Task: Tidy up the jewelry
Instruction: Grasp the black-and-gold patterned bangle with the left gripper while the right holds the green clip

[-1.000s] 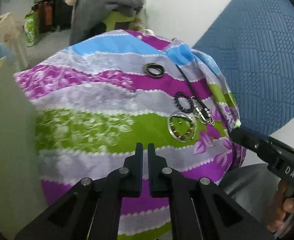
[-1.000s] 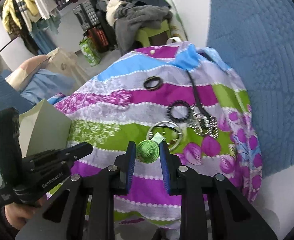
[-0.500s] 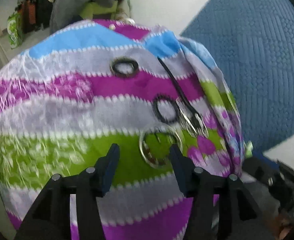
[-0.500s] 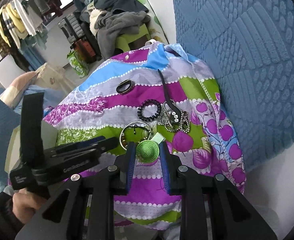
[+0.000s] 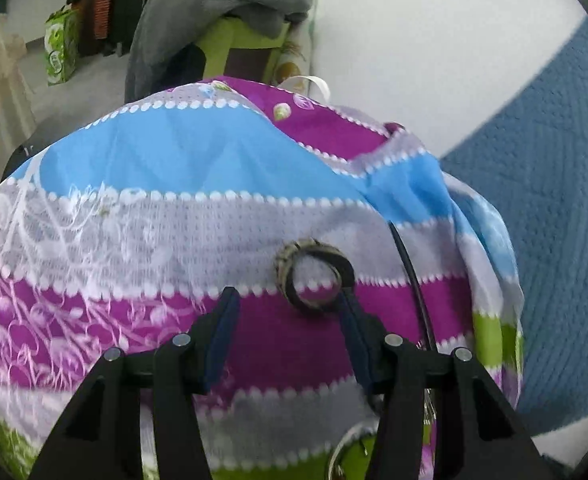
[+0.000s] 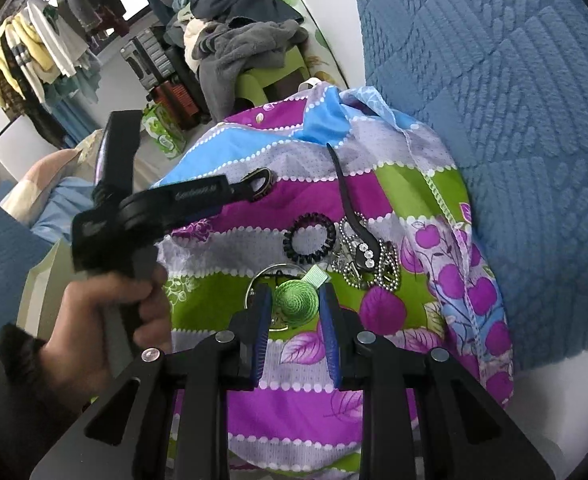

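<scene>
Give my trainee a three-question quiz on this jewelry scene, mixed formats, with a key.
1. True or false: the right gripper grips nothing.
2. In the right wrist view, what lies just right of the black spiral band? A) ball-chain heap B) wristwatch C) comb
3. Which ring-shaped piece lies farthest up the striped cloth?
Key: 1 false, it is shut on the green coiled ornament; 2 A; 3 the dark oval ring.
</scene>
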`<state>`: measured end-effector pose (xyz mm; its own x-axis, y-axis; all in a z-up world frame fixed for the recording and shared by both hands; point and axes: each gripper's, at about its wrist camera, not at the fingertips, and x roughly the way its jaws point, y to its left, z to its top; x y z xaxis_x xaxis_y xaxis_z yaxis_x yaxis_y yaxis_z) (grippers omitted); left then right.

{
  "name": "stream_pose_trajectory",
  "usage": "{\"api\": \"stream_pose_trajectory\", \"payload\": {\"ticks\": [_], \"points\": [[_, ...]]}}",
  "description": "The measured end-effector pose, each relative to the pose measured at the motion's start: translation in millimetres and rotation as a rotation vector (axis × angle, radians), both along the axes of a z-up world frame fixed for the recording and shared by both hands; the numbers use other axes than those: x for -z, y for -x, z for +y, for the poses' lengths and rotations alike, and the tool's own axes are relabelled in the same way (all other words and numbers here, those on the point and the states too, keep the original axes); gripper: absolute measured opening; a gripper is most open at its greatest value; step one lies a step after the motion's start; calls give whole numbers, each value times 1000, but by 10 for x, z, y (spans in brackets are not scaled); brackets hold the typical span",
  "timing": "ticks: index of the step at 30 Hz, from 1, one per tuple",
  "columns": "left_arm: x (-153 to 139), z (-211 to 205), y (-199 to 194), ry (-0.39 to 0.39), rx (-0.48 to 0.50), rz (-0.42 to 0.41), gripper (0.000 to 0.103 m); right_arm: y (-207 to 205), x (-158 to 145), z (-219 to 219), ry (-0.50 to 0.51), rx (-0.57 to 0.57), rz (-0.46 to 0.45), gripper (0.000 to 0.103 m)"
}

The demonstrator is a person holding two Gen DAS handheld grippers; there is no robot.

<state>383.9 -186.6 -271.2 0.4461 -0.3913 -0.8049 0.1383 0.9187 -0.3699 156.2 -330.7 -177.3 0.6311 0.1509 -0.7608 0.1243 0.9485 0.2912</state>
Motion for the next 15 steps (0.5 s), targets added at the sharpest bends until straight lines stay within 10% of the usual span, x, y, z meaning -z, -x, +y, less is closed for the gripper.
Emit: {"api": "stream_pose_trajectory", "payload": {"ticks": [4,8,15], "points": [[56,-30,-80,0,4,-5,46,-38,15,11,1,-11,6,22],[87,-91,-105,-1,26,-3,11,-52,12,20,1,-14,6,22],[-71,-110,10,-15,38,-38,6,-40,8,11,11,-2,12,22]]}}
